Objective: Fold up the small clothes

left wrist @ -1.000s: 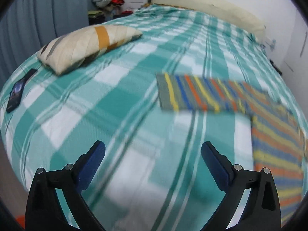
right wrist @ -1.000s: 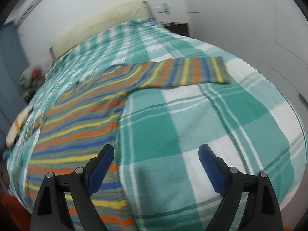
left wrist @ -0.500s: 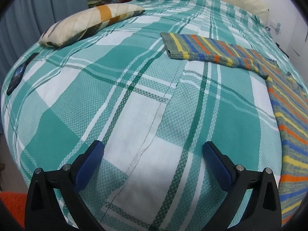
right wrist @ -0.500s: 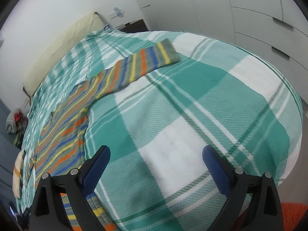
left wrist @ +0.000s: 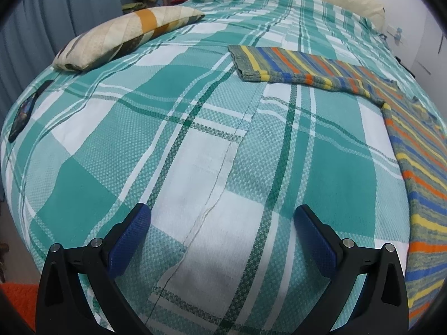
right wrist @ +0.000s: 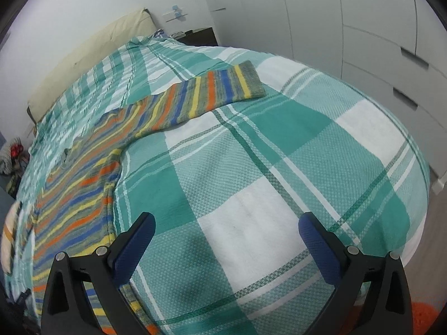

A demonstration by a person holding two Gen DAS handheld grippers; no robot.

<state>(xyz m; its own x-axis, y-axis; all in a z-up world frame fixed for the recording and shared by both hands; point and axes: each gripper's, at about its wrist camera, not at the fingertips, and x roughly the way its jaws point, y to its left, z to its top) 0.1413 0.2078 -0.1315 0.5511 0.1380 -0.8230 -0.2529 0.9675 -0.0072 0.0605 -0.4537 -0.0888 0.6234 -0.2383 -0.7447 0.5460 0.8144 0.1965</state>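
Both grippers have dropped closer to the bedspread [left wrist: 195, 167], left gripper [left wrist: 222, 223] and right gripper [right wrist: 226, 231] gaping and empty, so reach for the striped sweater [right wrist: 83, 184] lying flat between them: soft, light, floppy knit, best pinched at a sleeve cuff [left wrist: 245, 64].

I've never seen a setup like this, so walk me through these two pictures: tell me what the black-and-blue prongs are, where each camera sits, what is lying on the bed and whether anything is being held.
The prongs are hand-held two-finger grippers, one in each of a person's hands; no robot arm is involved. Each picture comes from a fisheye camera mounted on a gripper, looking forward along its fingers, which bends the bed into a dome. The left gripper and right gripper both stand open over the green checked bedspread, holding nothing. A striped sweater lies spread flat, one sleeve stretched out sideways in each view. A patterned pillow and a dark phone lie further off.
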